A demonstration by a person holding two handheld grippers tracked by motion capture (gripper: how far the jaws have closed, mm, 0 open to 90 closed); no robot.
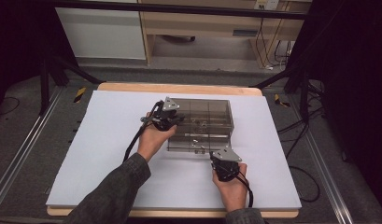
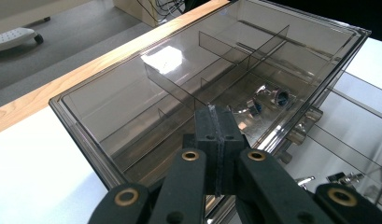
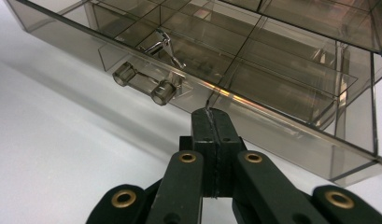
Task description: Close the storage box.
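Worktop [image 1: 109, 154] with a white sheet carries everything here, and in its middle stands the smoked clear organizer box [image 1: 200, 123], a rigid plastic case with a divided top tray and drawers beneath. It looks light for its bulk, hard and slick on every face, and likely brittle at the thin partitions, so it should be pushed or steadied at its corners and walls rather than squeezed. The proper place to take hold for opening seems to be the clear drawer handle [image 3: 144, 84] on the front, a small bar between two round posts. The left tool [image 2: 215, 122] is clenched on nothing, its tips pressed together at the box's upper front edge. The right tool [image 3: 212, 122] is likewise clenched and empty, low in front of the drawer face and just beside the handle, not touching it as far as I can tell. Small metal cufflinks [image 2: 265, 100] with blue faces lie loose in one compartment and would slide if the box tips. A silver clip [image 3: 165, 46] lies in a compartment behind the handle. Nothing on the sheet blocks the drawer's path
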